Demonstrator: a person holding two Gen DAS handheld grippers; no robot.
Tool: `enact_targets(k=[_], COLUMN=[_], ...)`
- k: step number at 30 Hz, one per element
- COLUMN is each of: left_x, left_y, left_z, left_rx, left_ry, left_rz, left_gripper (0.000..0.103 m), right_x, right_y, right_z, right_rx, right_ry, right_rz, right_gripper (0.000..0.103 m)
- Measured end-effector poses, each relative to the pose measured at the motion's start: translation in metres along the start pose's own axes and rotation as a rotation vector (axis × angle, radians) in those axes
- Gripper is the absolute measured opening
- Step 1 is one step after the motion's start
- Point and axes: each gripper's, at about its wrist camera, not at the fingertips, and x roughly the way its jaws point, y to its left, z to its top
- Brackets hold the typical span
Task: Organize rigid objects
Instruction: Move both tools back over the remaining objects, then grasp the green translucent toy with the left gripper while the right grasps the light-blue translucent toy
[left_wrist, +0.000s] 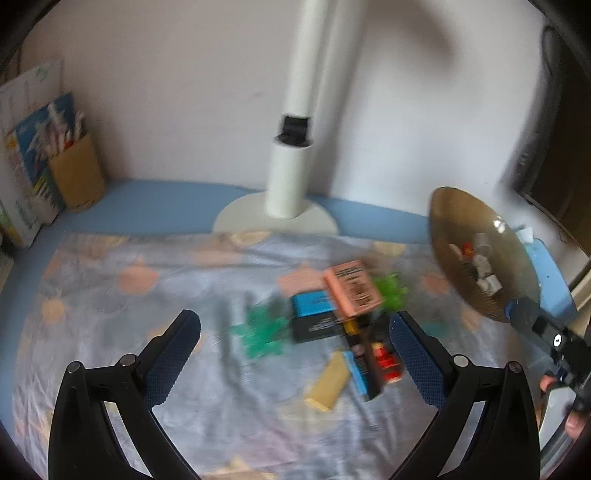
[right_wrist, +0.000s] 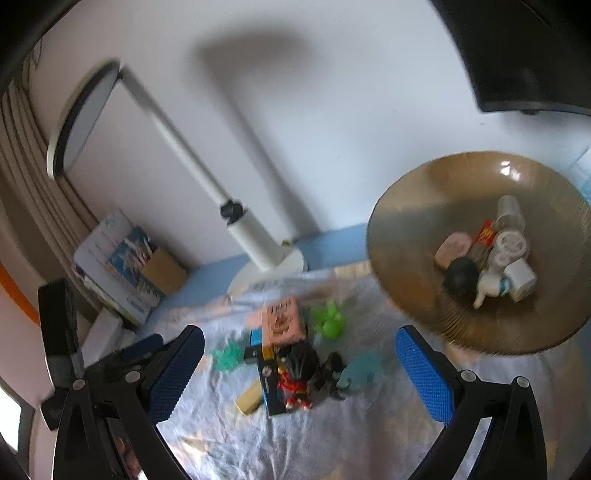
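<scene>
The left gripper (left_wrist: 295, 343) has its fingers spread wide and holds nothing, hovering above the patterned cloth (left_wrist: 147, 295). The right gripper (right_wrist: 300, 363) is also wide apart and empty. Beneath both lies a pile: pink box (right_wrist: 282, 322), red figurine (right_wrist: 293, 384), green toy (right_wrist: 328, 319). Only the right view shows clearly the items inside the brown bowl (right_wrist: 424, 206).

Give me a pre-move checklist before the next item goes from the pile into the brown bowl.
1. Left gripper empty, jaws apart: ok.
2. Right gripper empty, jaws apart: ok.
3. Brown bowl has room left: ok, the items sit bunched on one side.
4. Pile within view: ok, pink box and red figure lie ahead on the cloth.
5. Pink box free to lift: cannot tell, it rests on other boxes and the frames are blurred.
6. Lamp out of the path: ok, it stands behind the pile.
</scene>
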Motion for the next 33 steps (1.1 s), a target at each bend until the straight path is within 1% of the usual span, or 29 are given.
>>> enact_targets(k=[5,10,14,20,21,22,24,26,28,30,32,33], left_x=[0.016,0.035,0.05,0.064,0.067,0.07,0.073,0.075,0.077,0.079,0.081,0.082], left_y=[0.025,0.034,0.037,0.04,0.04,0.041,0.042,0.043,0.04,0.037,0.034,0.031], left_z=[-0.011,-0.02,-0.026,-0.03,-0.03,-0.03,-0.03,-0.03,-0.029,-0.028,-0.028,-0.029], left_rx=[-0.031,-0.042,-0.051,-0.064,-0.062,-0.063,-0.071,-0.075,-0.063,-0.044,-0.024,-0.012], left_ry=[0.038,0.071,0.099,0.115,0.119,0.12,0.12,0.111,0.106,0.103,0.094,0.088], left_rz=[0.032,0.045,0.046,0.048,0.046,0.046,0.045,0.042,0.051,0.064,0.081,0.094], left_gripper=[0.102,0.102,0.102,0.102,0.102,0.102,0.102,0.102,0.102,0.102,0.102,0.102], right_x=[0.026,0.039,0.055,0.069,0.071,0.073,0.076,0.078,0.079,0.08,0.08,0.079], right_y=[0.001,-0.003,-0.016,-0.025,-0.026,-0.026,-0.025,-0.024,-0.023,-0.023,-0.025,-0.027], right_z=[-0.019,-0.031,-0.036,-0.042,-0.042,-0.043,-0.043,-0.042,-0.042,-0.043,-0.042,-0.042], right_rx=[0.019,0.01,0.017,0.006,0.001,-0.003,-0.025,-0.04,-0.058,-0.068,-0.066,-0.057], right_ry=[0.093,0.098,0.158,0.17,0.173,0.177,0.162,0.153,0.143,0.128,0.119,0.116], right_rz=[0.018,-0.03,-0.064,-0.107,-0.121,-0.137,-0.162,-0.16,-0.176,-0.189,-0.182,-0.167], right_gripper=[0.103,0.103,0.103,0.103,0.102,0.098,0.094,0.089,0.082,0.076,0.071,0.061])
